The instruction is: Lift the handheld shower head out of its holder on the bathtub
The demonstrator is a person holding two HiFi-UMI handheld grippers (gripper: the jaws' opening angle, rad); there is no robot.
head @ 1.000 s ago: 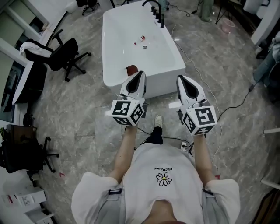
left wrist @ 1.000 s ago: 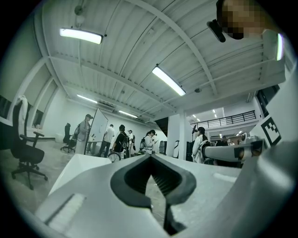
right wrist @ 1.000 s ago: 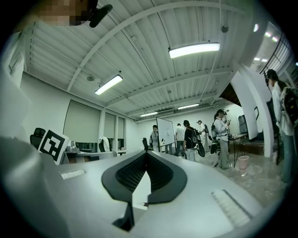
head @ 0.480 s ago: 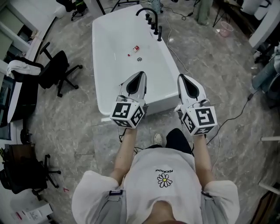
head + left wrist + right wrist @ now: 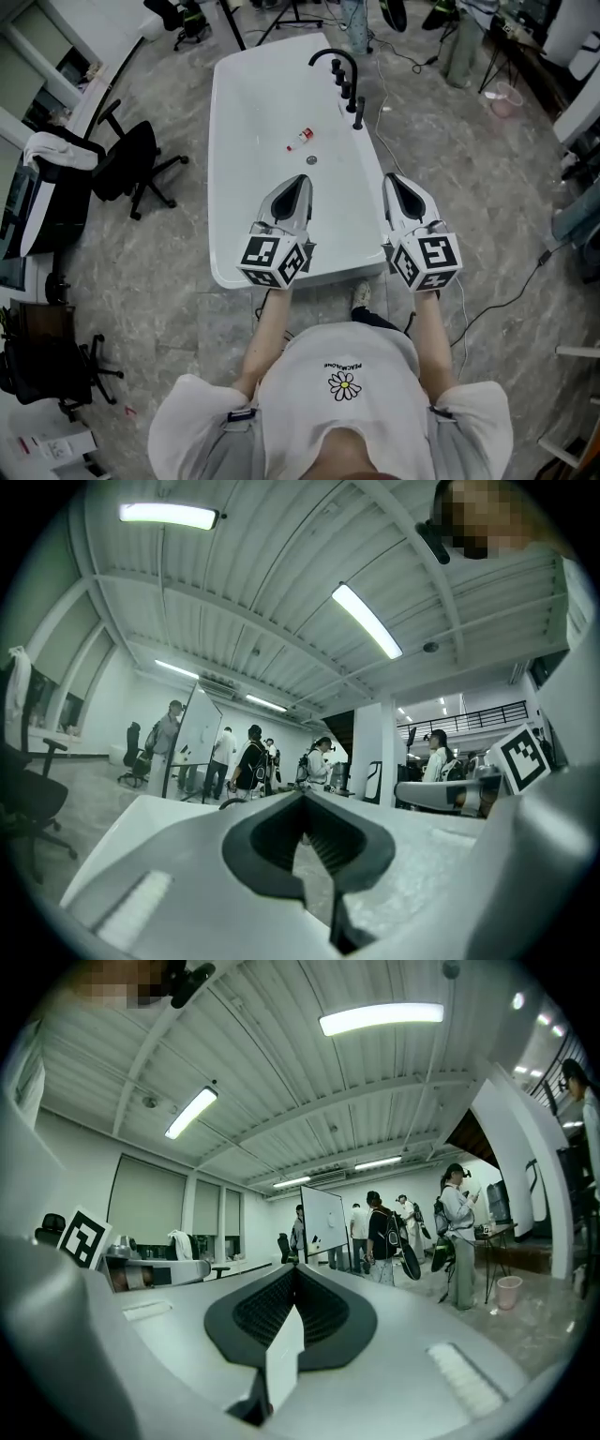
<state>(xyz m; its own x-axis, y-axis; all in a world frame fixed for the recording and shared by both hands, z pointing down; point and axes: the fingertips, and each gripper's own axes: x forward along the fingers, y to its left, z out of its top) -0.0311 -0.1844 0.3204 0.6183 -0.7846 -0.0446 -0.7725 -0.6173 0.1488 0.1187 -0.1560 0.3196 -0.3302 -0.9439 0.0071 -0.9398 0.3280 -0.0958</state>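
Handheld shower head (image 5: 359,112) appears as a dark upright piece at the near end of a row of black fittings on the bathtub's (image 5: 228,141) right rim. It sits just behind an arched black spout (image 5: 333,58) and is too small to make out in detail. Far left, a black office chair (image 5: 131,159) stands on the grey stone floor, well apart from the tub. Inside the white tub lie a small red-and-white bottle (image 5: 300,139) and, near it, the drain (image 5: 311,160). The left tool (image 5: 298,180) is held over the tub's near end, its jaws brought together with nothing between them; its own view shows the same closed tip (image 5: 302,797). The right tool (image 5: 392,180) is held just outside the tub's right rim, well short of the fittings, its jaws likewise closed and empty (image 5: 293,1277). Farther right, a pink bin (image 5: 507,94) stands on the floor.
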